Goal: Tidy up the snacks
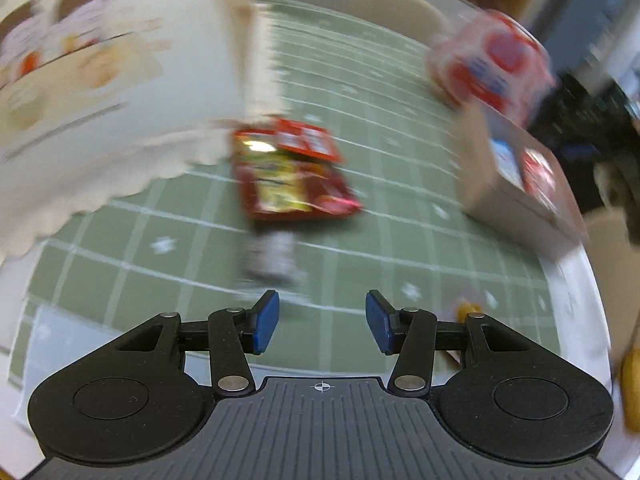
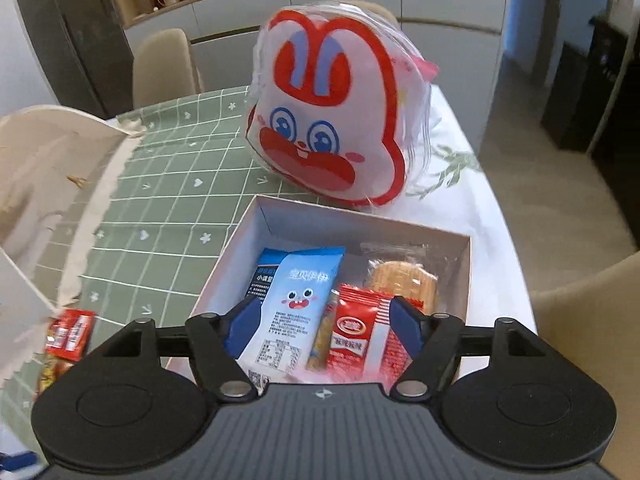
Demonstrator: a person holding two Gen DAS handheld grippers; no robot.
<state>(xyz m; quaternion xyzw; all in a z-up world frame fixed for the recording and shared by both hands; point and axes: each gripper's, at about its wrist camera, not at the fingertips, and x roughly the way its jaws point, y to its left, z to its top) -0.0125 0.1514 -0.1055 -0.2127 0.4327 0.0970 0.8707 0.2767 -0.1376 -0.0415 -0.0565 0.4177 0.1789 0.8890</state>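
Observation:
My left gripper [image 1: 322, 322] is open and empty above the green checked tablecloth [image 1: 360, 184]. Ahead of it lie a small white packet [image 1: 272, 258], then a red and yellow snack bag [image 1: 294, 184] with a red packet [image 1: 306, 138] on top; the view is blurred. My right gripper [image 2: 326, 326] is open above an open white box [image 2: 244, 236]. The box holds a light blue packet [image 2: 296, 300], a red packet [image 2: 358, 340] and a wrapped biscuit [image 2: 402, 280]. The box also shows in the left wrist view [image 1: 516, 200].
A large cream snack bag [image 1: 100, 92] stands at the left, also in the right wrist view [image 2: 48, 176]. A red and white rabbit-shaped bag [image 2: 332, 120] stands behind the box, also in the left wrist view [image 1: 490, 64]. Beige chairs [image 2: 164, 64] ring the table.

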